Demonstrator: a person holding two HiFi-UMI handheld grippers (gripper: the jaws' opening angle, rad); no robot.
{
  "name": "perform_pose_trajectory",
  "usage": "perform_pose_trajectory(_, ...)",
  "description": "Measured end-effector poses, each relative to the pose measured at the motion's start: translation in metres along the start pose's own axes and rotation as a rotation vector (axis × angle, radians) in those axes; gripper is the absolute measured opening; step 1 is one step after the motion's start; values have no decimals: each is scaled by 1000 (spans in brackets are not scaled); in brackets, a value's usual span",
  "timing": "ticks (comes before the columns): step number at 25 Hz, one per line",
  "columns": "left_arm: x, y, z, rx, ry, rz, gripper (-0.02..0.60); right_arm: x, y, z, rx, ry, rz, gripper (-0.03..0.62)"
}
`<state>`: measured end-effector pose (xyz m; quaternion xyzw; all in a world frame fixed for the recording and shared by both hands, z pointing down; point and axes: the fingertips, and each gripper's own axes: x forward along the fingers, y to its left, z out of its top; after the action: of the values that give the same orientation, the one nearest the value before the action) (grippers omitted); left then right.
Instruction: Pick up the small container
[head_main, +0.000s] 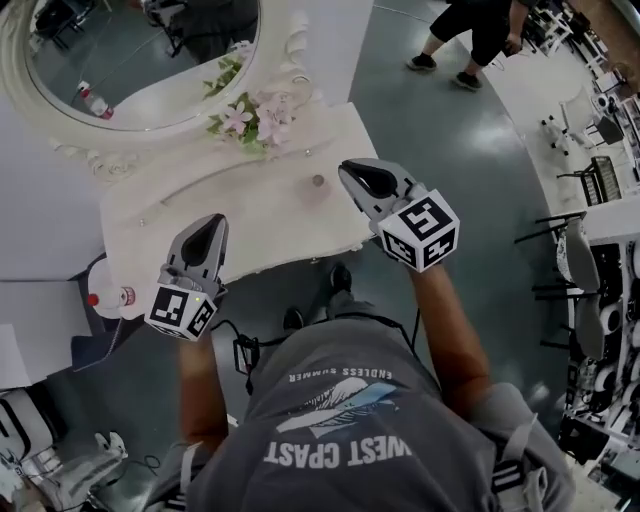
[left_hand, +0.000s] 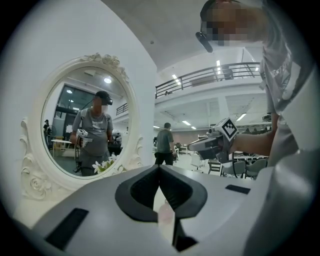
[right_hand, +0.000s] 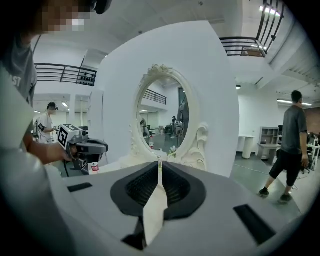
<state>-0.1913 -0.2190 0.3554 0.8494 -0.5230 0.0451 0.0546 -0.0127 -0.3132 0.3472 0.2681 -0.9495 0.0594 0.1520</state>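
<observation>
The small container is a little round brownish pot on the white dressing table, right of its middle. My right gripper hovers just right of the pot, over the table's right end, jaws shut and empty; in its own view the right gripper points at the oval mirror. My left gripper is held above the table's front edge, well left of the pot, jaws together with nothing between them. The left gripper faces the mirror frame in its own view.
A white-framed oval mirror stands at the table's back, with pink and white flowers at its foot. A red-capped bottle lies left of the table, lower down. A person walks across the grey floor at the upper right. Chairs line the right side.
</observation>
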Motion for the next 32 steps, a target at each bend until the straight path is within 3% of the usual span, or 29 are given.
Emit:
perform_pose_trajectory(14, -10, 11, -42, -77, 94, 111, 17, 59, -20, -71, 27, 126, 111, 133)
perform_pose_trajectory(32, -13, 11, -93, -144, 202, 158, 17, 120, -29, -162, 77, 261, 175, 206)
